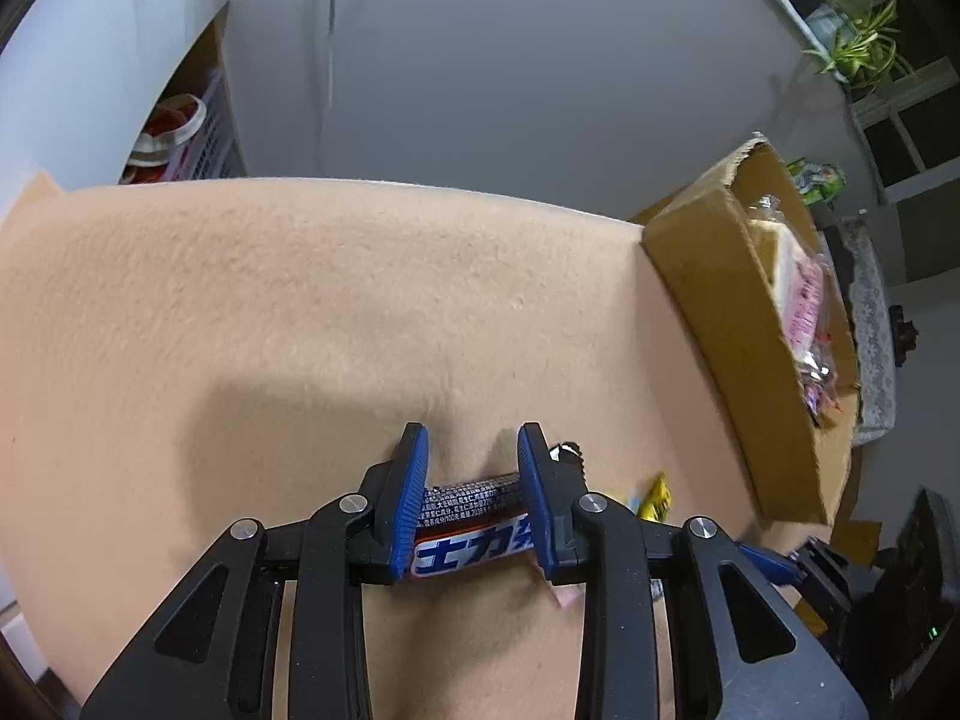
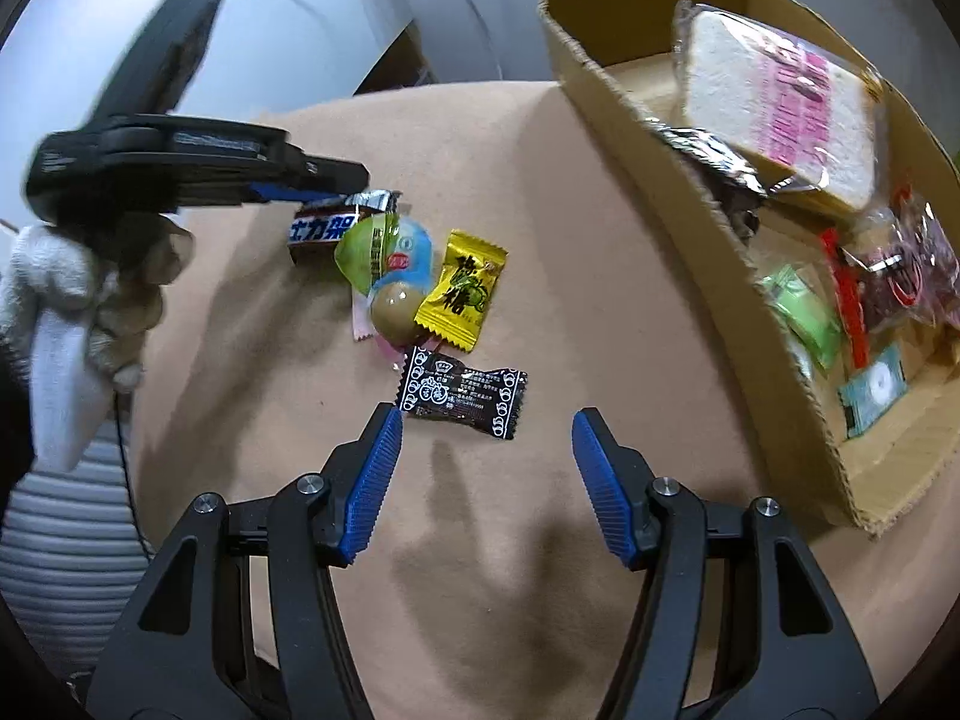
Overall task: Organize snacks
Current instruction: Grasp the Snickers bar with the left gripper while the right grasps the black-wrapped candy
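Note:
My left gripper (image 1: 474,441) is shut on a brown chocolate bar (image 1: 471,525) with white and blue lettering, held across its jaws just above the tan cloth. In the right wrist view the same left gripper (image 2: 312,183) holds the bar (image 2: 324,228) at the far left. My right gripper (image 2: 486,426) is open and empty, just in front of a black wrapped candy (image 2: 462,397). Beyond it lie a yellow candy (image 2: 462,291) and a clear jelly cup (image 2: 390,273). A cardboard box (image 2: 690,192) with bread and several snack packs stands at the right.
The table is covered with a tan cloth (image 1: 300,312). The cardboard box (image 1: 714,324) stands at its right edge in the left wrist view. A white basket (image 1: 198,132) sits on a shelf beyond the far left edge. A potted plant (image 1: 858,42) is at the far right.

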